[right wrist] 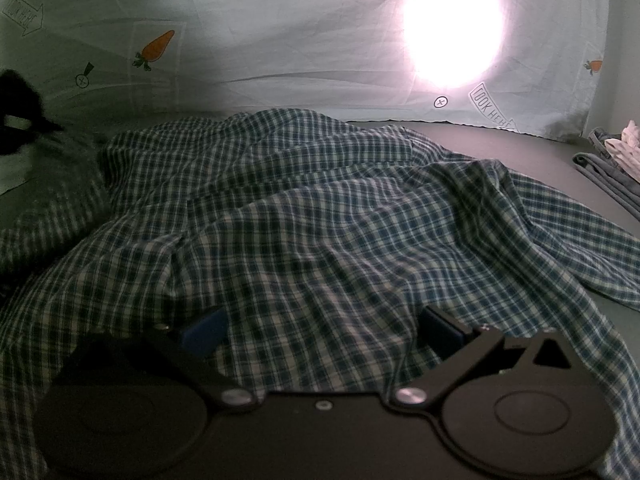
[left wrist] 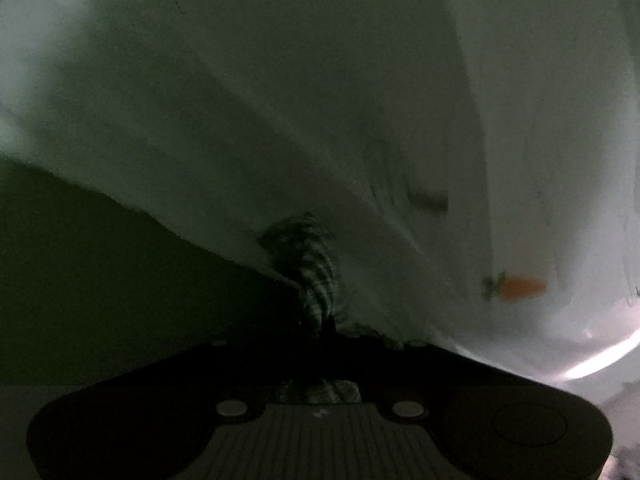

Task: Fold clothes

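Note:
A blue-and-white checked shirt (right wrist: 320,216) lies rumpled over the dark surface (right wrist: 520,152) in the right wrist view. My right gripper (right wrist: 320,332) is open; its blue fingers (right wrist: 440,332) stand wide apart and the shirt cloth drapes over and between them. In the dim left wrist view my left gripper (left wrist: 320,332) is shut on a bunched bit of the checked shirt (left wrist: 312,272), with the fingers pressed together. The left gripper also shows as a dark blurred shape at the left edge of the right wrist view (right wrist: 20,112).
A pale sheet with carrot prints (right wrist: 280,40) hangs behind the surface, with a bright light (right wrist: 452,24) shining through it. The same sheet (left wrist: 280,100) fills the left wrist view. Folded grey and white clothes (right wrist: 612,160) lie at the far right.

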Demonstrator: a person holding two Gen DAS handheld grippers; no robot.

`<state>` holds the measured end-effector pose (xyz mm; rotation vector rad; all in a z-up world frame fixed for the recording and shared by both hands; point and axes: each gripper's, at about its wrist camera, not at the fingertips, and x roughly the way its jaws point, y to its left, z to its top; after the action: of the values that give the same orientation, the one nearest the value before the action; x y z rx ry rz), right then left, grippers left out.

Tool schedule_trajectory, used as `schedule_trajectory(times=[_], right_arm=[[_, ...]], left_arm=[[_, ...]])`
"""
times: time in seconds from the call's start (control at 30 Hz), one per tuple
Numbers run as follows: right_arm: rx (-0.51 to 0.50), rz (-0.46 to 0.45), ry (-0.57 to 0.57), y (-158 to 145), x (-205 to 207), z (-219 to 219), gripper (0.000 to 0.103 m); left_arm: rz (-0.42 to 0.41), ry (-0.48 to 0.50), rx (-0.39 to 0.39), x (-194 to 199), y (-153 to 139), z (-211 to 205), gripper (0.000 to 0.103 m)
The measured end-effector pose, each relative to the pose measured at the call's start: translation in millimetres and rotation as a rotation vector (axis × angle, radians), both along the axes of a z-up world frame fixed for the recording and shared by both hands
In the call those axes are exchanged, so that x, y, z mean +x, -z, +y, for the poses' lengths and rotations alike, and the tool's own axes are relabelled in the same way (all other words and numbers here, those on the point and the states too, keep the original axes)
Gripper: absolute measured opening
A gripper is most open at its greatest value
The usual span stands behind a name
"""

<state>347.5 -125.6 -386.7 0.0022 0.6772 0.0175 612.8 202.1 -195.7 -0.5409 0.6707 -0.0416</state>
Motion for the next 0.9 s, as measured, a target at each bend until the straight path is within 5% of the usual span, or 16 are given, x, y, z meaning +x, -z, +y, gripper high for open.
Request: schedule_trajectory(times=[0.17,0.3,0.37,0.5,0.67,0.9], right_arm=[[0.000,0.000,0.000,0,0,0,0.103],[0.000,0.000,0.000,0,0,0,0.103],[0.000,0.000,0.000,0,0,0,0.103],[0.000,0.000,-0.001,0,1,0,0.103],[-0.001,0.001,0.000,0,1,1,0.103],[-0.004,0.001,0.000,0,0,1,0.103]], left_arm=[[-0.036,-0.231,0.285,-77,-68,47,0.002],[0.056,-0.390,0.585,-125,-96,75,0.003],[0.116,-0.448,0.677,-139,-87,91,0.011],[0.295,-0.508,0.677,-161,-47,135,0.028],[0.344,-0.653,0.576,-213,-18,187,0.063],[0.350,-0.696,0.337,-265,13,224,0.065]])
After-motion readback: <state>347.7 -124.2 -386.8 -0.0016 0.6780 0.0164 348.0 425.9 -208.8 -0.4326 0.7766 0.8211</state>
